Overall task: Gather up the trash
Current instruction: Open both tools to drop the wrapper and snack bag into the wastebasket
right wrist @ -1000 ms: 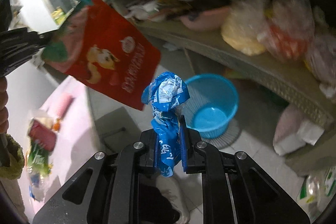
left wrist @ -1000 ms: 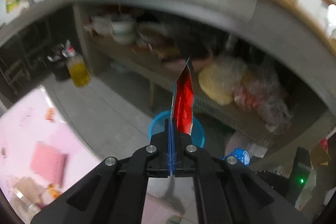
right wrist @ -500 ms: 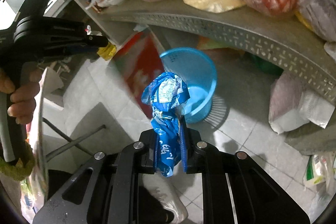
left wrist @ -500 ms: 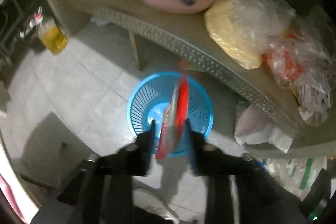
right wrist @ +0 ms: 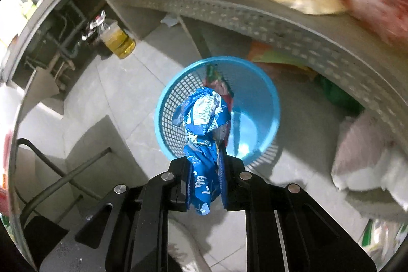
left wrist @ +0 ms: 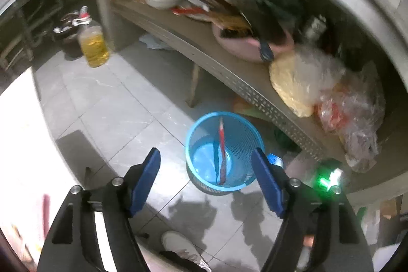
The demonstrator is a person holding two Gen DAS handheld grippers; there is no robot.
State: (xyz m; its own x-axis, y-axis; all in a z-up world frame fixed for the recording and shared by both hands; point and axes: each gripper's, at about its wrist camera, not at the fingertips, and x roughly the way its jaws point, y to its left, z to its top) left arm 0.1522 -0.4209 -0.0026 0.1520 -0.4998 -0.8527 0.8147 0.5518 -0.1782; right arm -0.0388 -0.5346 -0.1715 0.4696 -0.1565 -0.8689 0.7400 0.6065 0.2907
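1. Left gripper (left wrist: 205,159) jaws are opening wide, nothing between them.
2. Right gripper (right wrist: 205,167) jaws pinch one crumpled blue wrapper (right wrist: 202,119) above the basket (right wrist: 270,91).
3. One red packet (left wrist: 221,152) stands inside the one blue basket on the floor (left wrist: 114,106).
4. One oil bottle (left wrist: 93,45) stands near the shelf (left wrist: 229,68).

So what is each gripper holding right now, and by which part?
The right gripper pinches the crumpled blue plastic wrapper by its lower end. The left gripper holds nothing, its jaws opening; the red snack packet is in the blue basket.
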